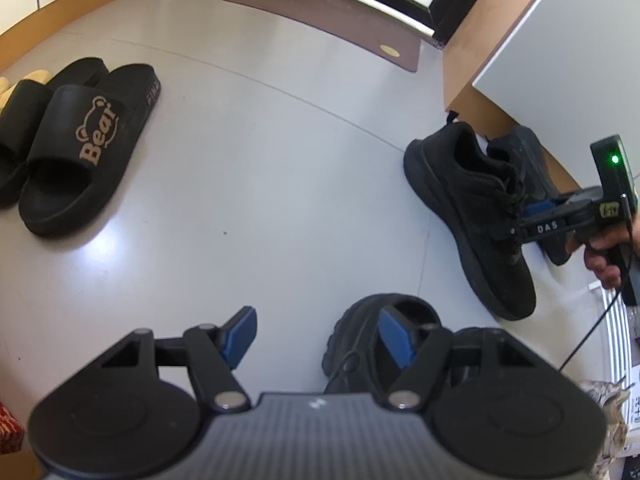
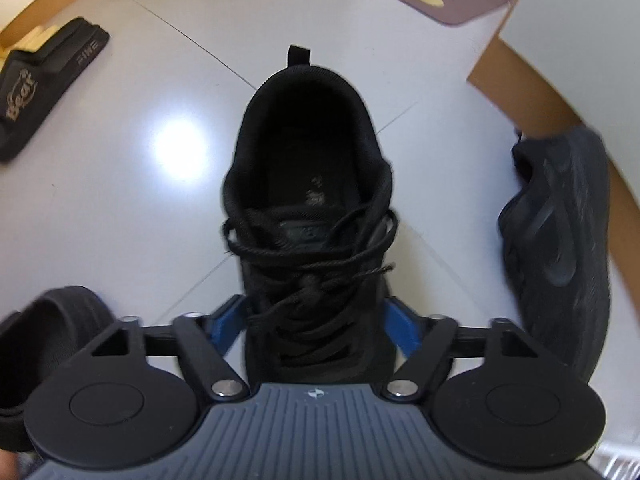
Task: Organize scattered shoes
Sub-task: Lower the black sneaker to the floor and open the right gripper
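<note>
Now the floor [image 1: 280,160] carries a black laced sneaker [image 2: 312,216] near its mate [image 2: 560,256]. My right gripper [image 2: 316,324] straddles it, jaws wide; I'd lift straight off. Left gripper [image 1: 316,340] idles open, empty.

Both grippers [image 1: 316,338] [image 2: 316,326] point downward, fingers [image 1: 240,336] spread apart.
</note>
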### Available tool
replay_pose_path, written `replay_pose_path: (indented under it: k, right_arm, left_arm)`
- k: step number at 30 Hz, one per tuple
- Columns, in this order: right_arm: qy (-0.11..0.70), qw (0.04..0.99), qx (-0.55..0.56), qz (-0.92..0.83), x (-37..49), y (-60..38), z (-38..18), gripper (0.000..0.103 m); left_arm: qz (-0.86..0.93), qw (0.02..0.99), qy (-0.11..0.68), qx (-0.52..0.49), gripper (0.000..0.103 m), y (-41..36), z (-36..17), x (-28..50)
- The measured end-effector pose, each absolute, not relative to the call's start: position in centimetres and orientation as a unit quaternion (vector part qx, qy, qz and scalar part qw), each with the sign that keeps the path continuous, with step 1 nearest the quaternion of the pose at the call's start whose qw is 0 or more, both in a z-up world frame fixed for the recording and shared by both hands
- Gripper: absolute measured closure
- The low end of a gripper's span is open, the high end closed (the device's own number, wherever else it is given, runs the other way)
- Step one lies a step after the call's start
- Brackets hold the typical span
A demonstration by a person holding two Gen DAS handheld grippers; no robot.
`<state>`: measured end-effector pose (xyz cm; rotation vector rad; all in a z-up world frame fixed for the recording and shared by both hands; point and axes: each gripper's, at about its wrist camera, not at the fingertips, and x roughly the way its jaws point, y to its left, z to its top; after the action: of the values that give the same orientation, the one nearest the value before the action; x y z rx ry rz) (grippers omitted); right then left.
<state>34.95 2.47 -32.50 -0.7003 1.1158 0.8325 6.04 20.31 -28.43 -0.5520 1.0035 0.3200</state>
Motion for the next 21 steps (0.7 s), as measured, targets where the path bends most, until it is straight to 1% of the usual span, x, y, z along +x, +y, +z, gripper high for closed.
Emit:
replay_pose_path:
  k: [4, 9, 12, 16, 21]
  right_arm:
    - [0.489, 0.701, -0.332, 0.399, 34.6, 3.0, -33.3, 0.016]
    - [0.482, 0.712, -0.323, 0.395, 34.3, 2.9, -34.3, 0.016]
    - [0.474, 0.728, -0.313, 0.385, 34.0, 2.7, -34.5, 0.021]
    - [0.502, 0.736, -0.285, 0.354, 34.9, 2.9, -34.3, 0.026]
    - [0.529, 0.744, -0.259, 0.315, 35.7, 3.1, -34.2, 0.027]
  left_arm:
    - [0.154, 0.830, 0.471, -0.256, 0.033, 20.5, -28.1, 6.0]
    - [0.157, 0.830, 0.471, -0.254, 0.033, 20.5, -28.1, 6.1]
    - [0.155, 0.829, 0.474, -0.254, 0.033, 20.4, -28.2, 6.1]
    - [0.149, 0.830, 0.475, -0.252, 0.033, 20.0, -28.3, 6.3]
    - [0.147, 0.830, 0.475, -0.253, 0.033, 20.0, -28.3, 6.4]
